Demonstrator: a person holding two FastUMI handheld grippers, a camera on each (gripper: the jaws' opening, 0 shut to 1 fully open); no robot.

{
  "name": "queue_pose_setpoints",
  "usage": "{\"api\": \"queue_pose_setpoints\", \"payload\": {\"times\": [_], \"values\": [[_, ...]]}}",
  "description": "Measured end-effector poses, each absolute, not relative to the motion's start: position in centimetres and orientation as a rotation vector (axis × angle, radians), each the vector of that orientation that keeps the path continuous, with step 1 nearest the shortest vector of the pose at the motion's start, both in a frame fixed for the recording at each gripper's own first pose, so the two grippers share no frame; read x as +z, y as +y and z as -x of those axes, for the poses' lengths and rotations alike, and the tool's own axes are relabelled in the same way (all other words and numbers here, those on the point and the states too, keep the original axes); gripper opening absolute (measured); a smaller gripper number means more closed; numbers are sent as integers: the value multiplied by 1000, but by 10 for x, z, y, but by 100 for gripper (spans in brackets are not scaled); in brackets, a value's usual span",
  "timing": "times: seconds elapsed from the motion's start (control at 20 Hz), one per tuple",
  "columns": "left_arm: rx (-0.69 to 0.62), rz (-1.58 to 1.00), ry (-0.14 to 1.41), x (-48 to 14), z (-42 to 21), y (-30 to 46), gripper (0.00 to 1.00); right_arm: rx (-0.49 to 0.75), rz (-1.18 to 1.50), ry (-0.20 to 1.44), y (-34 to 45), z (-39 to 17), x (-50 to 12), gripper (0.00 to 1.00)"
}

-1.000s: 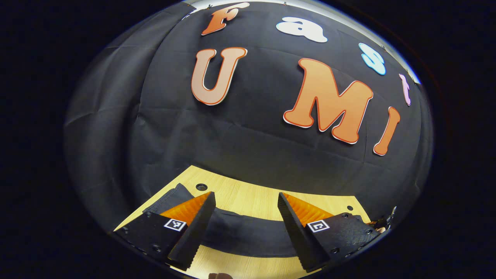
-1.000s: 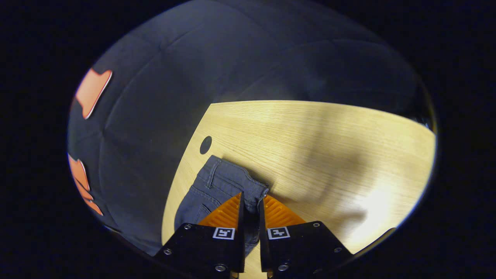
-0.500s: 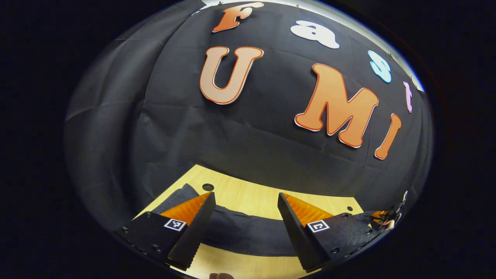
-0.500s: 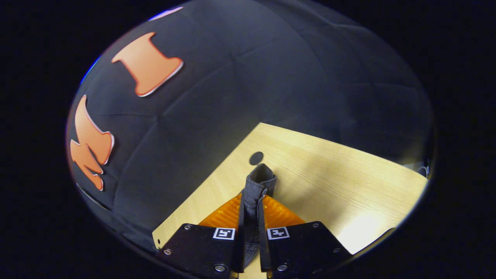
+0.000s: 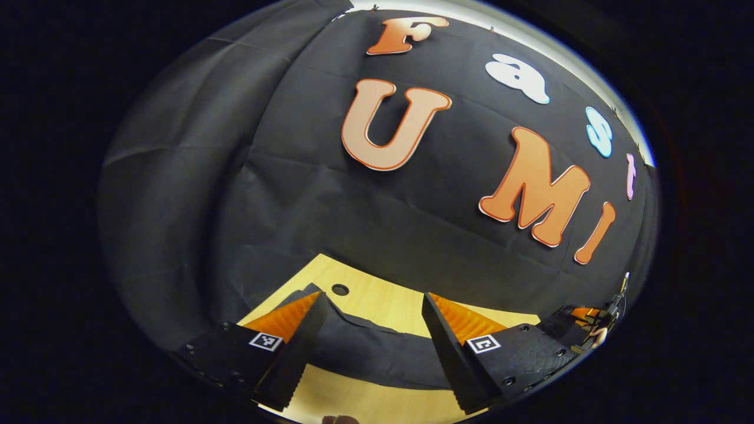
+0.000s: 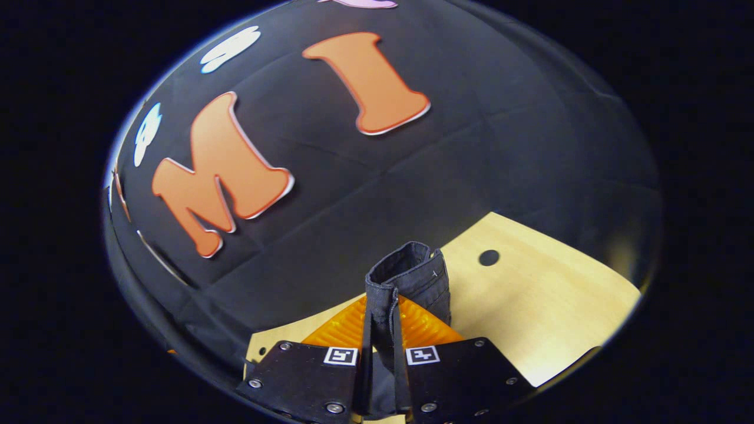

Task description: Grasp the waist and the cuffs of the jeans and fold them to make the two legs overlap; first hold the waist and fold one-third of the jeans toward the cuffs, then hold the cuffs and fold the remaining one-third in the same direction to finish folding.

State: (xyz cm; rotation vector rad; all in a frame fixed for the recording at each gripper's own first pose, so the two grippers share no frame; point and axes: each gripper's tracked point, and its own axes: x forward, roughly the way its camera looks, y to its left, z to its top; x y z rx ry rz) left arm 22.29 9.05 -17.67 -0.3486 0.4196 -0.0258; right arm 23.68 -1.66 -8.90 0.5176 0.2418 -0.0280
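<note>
- Right gripper (image 6: 382,353): jaws pinch the jeans (image 6: 406,277), now lifted higher off the counter (image 6: 530,306).
- Left gripper (image 5: 371,347): jaws wide apart, holding nothing, above flat denim.

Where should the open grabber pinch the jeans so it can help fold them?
Probably the near edge of the jeans, the flat dark band lying across the table between the left gripper's spread fingers. Come down from above and close over that edge: the cloth lies flat, so only an edge gives both fingers something to pinch. The right gripper already clamps a bunched fold.
</note>
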Motion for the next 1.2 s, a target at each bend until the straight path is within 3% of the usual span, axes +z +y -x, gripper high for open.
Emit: {"api": "queue_pose_setpoints", "payload": {"times": [0.5, 0.85, 1.2], "values": [[34, 365, 433, -192, -208, 184, 97, 192, -434, 299, 164, -232, -99, 16], [45, 387, 467, -210, -207, 210, 97, 306, -405, 432, 268, -219, -171, 16], [43, 412, 541, -245, -207, 212, 97, 325, -351, 597, 322, -212, -272, 16]]}}
